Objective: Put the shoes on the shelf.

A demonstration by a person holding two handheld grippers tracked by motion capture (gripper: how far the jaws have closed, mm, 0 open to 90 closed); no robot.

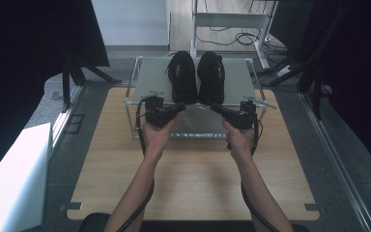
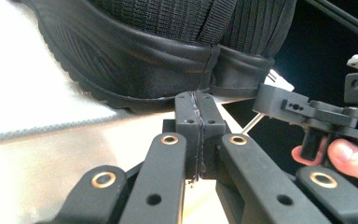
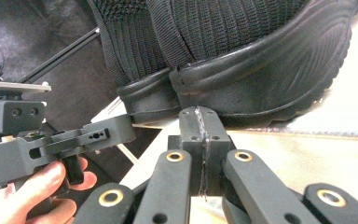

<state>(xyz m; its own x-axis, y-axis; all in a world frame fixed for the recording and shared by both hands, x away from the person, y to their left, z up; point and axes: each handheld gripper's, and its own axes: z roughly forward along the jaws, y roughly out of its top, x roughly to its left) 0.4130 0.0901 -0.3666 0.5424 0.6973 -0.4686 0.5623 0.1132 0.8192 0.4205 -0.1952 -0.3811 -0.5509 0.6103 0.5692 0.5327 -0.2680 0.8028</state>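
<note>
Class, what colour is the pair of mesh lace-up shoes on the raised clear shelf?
Black, soles included: the pair of shoes shows best in the high view.

In both claw views the shoes get chopped off at 12 o'clock, so you only get heels. From above, the left shoe [image 1: 182, 77] and right shoe [image 1: 211, 77] are too dark for detail, and both elbows run off at 6 o'clock.

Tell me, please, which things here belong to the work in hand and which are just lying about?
In hand: left shoe, right shoe, rack under them, left gripper, right gripper, both shut at the heels.
Lying about: white box, cables on the floor.
</note>
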